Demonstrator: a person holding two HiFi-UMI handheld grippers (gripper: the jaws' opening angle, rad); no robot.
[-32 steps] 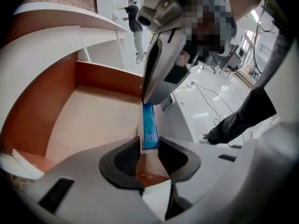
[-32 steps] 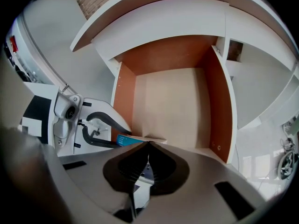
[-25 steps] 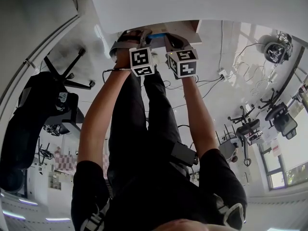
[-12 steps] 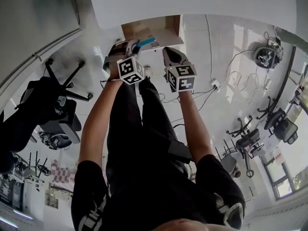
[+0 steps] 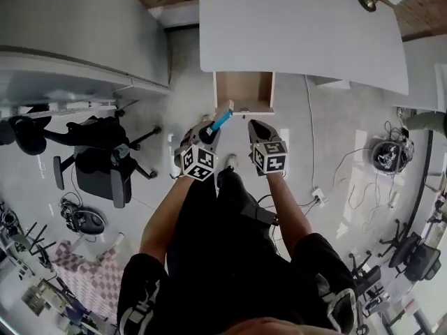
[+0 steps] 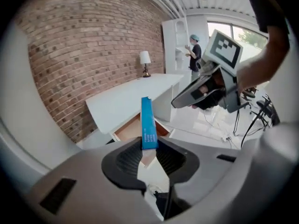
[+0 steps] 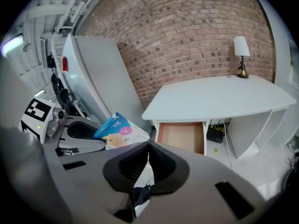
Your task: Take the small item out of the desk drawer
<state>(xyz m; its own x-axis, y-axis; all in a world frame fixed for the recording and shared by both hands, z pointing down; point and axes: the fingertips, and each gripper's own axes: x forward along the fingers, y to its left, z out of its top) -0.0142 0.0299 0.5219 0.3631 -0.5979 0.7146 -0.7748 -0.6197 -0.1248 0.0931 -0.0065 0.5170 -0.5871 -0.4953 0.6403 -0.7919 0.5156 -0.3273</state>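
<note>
Both grippers have drawn back from the open, wood-lined drawer point(image 5: 244, 91) since a second ago. Then they were bunched right at its mouth under the white counter point(image 5: 300, 26). Now the whole drawer shows clear of them, and the slim blue cardboard box point(image 5: 221, 119) has come out with them.

At far left a black office chair point(image 5: 98, 169) stands on the pale floor, well apart from the work. Next comes the left gripper point(image 5: 207, 130). Its fingers point(image 6: 128, 158) are clamped on the lower end of the blue box, which sticks out of the grip toward the drawer, in the air and touching nothing else. In the right gripper view the box's broad face shows pale, with a round pink label. Just beyond, the drawer hangs pulled out, and what shows of its bottom looks bare. To its right the right gripper point(image 5: 257, 127) hovers just beside the left one. Its fingers point(image 7: 133, 164) are pressed together with nothing between them. Farther right, a small table lamp with a white shade point(image 7: 241, 46) stands at the counter's far corner.

The taking-out step looks as good as done, since the item is free of the drawer and held. The next move probably calls for carrying it to a resting place, likely the counter top. The clamp should stay firm, because the box is held by one end only. The idle right gripper could push the drawer shut.
</note>
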